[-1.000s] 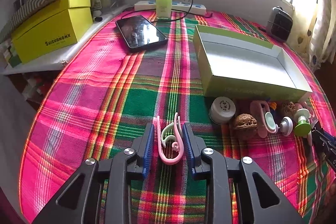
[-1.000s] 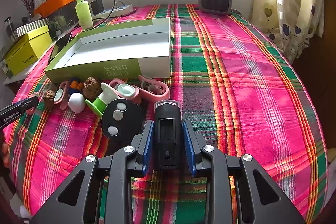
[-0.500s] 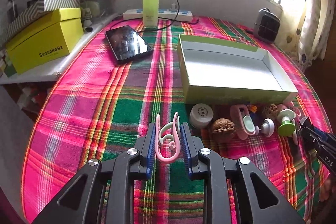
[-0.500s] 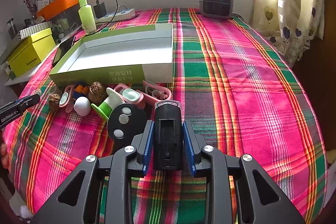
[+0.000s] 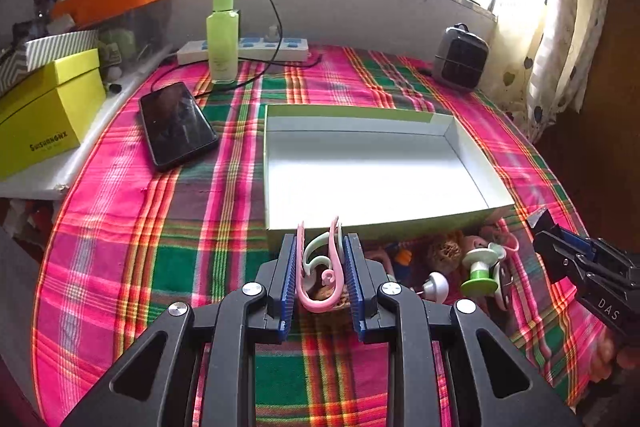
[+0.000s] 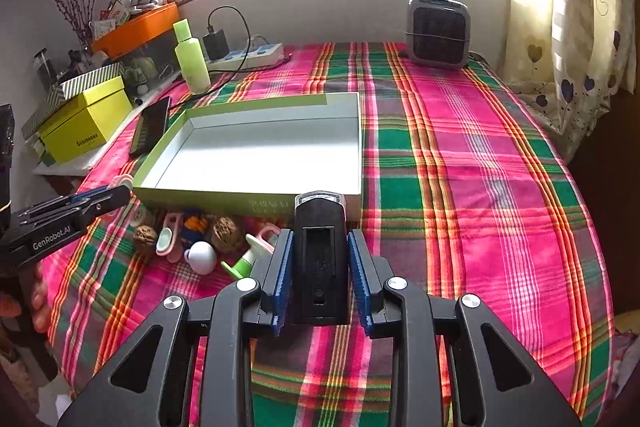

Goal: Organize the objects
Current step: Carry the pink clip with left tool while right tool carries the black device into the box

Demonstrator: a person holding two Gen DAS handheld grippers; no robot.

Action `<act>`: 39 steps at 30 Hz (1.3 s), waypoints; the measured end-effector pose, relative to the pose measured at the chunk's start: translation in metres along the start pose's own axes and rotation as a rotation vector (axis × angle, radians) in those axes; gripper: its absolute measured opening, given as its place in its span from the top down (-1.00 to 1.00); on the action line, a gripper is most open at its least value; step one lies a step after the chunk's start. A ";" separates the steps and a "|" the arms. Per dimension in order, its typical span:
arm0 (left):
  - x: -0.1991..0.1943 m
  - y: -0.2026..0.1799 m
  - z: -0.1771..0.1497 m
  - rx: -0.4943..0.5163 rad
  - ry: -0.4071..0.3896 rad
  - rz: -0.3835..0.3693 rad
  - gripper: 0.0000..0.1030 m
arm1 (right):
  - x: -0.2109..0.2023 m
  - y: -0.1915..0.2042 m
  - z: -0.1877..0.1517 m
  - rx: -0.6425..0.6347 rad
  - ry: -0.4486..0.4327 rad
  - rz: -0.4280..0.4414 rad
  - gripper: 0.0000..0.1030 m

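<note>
Left claw (image 5: 319, 269) is clamped on a pink and pale-green curly plastic clip (image 5: 320, 267), held up just short of the near wall of the shallow green cardboard box with the white inside (image 5: 376, 171), and the right claw (image 6: 319, 269) is squeezing a chunky black plastic device (image 6: 319, 259) near that box's front right corner, so both are loaded and the box has nothing in it yet. My worry: the clip is thin and springy and only pinched by its sides, so it could twist or pop out before it clears the wall, and coming in low could catch the rim and shove the light box across the pink and green plaid cloth on the table (image 6: 480, 155). The pile of walnuts, pacifiers and a white knob (image 6: 202, 255) sits tight against the front wall, right under both approaches. Further back, a black phone (image 5: 176, 125) lies off the left side, then a green bottle (image 5: 222, 35), white power strip (image 5: 244, 49) and small grey heater (image 6: 436, 31) along the far edge.
</note>
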State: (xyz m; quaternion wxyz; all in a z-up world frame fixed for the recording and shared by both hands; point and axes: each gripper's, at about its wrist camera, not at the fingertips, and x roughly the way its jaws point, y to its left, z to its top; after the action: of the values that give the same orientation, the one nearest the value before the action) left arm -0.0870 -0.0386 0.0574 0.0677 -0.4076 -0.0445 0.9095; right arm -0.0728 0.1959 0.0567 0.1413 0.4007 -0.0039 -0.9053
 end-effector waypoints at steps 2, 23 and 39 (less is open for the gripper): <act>0.005 -0.005 0.008 0.013 0.003 -0.008 0.59 | 0.004 0.002 0.010 -0.002 0.002 0.016 0.44; 0.093 -0.018 0.073 0.023 0.060 0.007 0.58 | 0.101 0.011 0.084 -0.023 0.116 0.037 0.44; 0.134 -0.022 0.091 0.039 0.126 0.016 0.58 | 0.144 0.012 0.097 -0.018 0.189 0.015 0.44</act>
State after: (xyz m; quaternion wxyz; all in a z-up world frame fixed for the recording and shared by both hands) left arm -0.2412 0.0022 0.0224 0.0710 -0.4628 -0.0193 0.8834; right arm -0.2320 0.1370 0.0200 0.1514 0.4828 0.0148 -0.8624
